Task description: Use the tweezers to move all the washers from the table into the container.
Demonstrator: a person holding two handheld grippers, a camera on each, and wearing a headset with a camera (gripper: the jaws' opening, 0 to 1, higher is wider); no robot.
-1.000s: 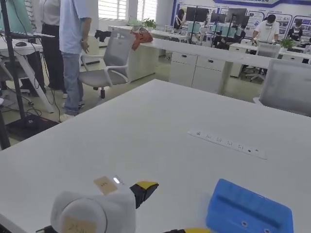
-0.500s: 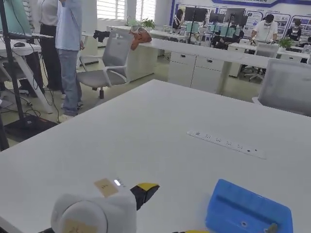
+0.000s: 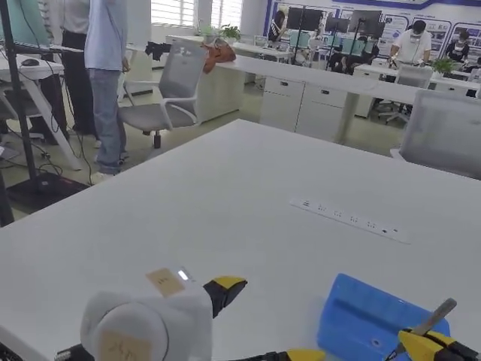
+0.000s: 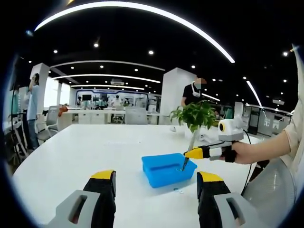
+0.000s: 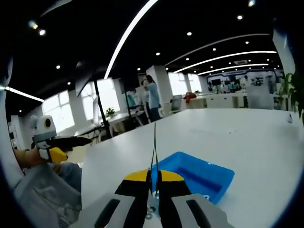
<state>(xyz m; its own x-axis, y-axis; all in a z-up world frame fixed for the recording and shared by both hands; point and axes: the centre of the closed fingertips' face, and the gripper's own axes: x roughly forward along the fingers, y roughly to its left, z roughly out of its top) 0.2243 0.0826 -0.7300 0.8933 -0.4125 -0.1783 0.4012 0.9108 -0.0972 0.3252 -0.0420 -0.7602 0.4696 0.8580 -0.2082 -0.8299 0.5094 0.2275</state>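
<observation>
Left gripper view looks along the left gripper (image 4: 156,185). Its black, yellow-capped jaws stand wide apart with nothing between them. It seems parked at the near edge of the white table (image 4: 85,152), probably to leave room for the working side.

Just past it, toward 1 o'clock, a few small pale washers (image 4: 178,190) lie on the tabletop just beside the near wall of the shallow blue plastic rectangular container (image 4: 164,173). They are too small to count.

Over the container's 3 o'clock end, a hand (image 4: 251,152) holds the right gripper (image 4: 195,153). The gripper carries the slim grey metal tweezers (image 4: 189,151) tilted steeply down, with the tips inside the hollow. That reads as a drop-off pose, though whether the tips hold a washer cannot be told.

In the right gripper view, that gripper's jaws are pressed together on the tweezers' shaft, which runs straight out at 12 o'clock, so the tool works as a fine extension of the clamp.

Farther off are a long white power strip (image 3: 349,220) and a green potted plant (image 4: 194,114), both well apart from the work.
</observation>
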